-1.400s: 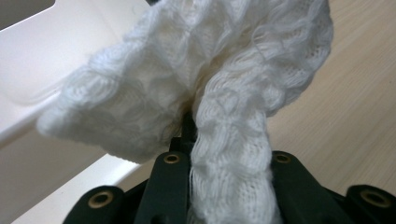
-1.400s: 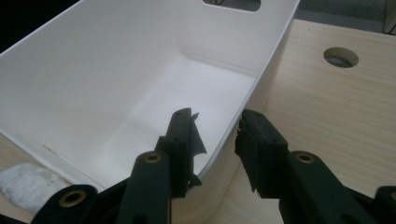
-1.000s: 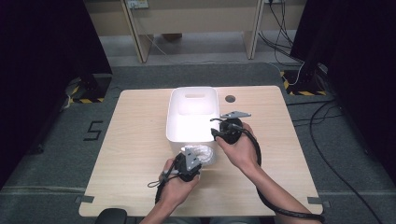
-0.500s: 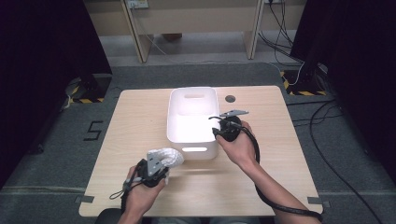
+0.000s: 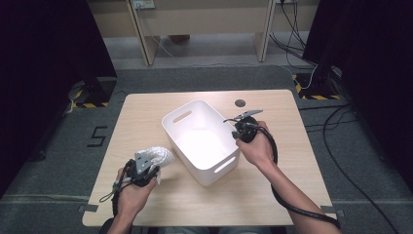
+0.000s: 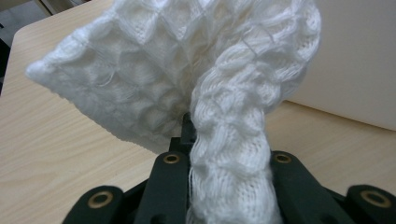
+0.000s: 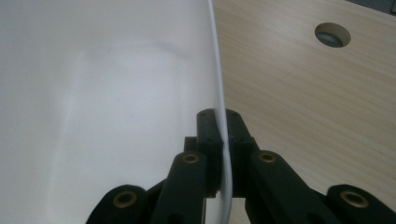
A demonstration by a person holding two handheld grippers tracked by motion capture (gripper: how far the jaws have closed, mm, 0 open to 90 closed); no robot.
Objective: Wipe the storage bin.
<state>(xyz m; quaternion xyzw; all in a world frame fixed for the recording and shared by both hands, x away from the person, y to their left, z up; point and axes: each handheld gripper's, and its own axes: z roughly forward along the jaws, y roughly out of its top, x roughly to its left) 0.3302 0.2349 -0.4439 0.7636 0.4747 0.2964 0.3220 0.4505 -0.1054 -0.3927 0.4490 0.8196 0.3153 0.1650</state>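
High view, left gripper (image 5: 146, 168) clamping white cloth (image 5: 158, 156) moved left, right gripper (image 5: 237, 127) closed onto tub rim (image 5: 234, 146).

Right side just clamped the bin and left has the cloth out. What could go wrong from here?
1. The right gripper, whose jaws have just been closing, pinches only the thin rim of the white bin; a pull may flex the wall or let it slip.
2. The knitted cloth bulges loosely above the left gripper; a trailing fold might snag on the bin's edge.
3. The bin sits skewed on the table; tugging one side may swing it further.
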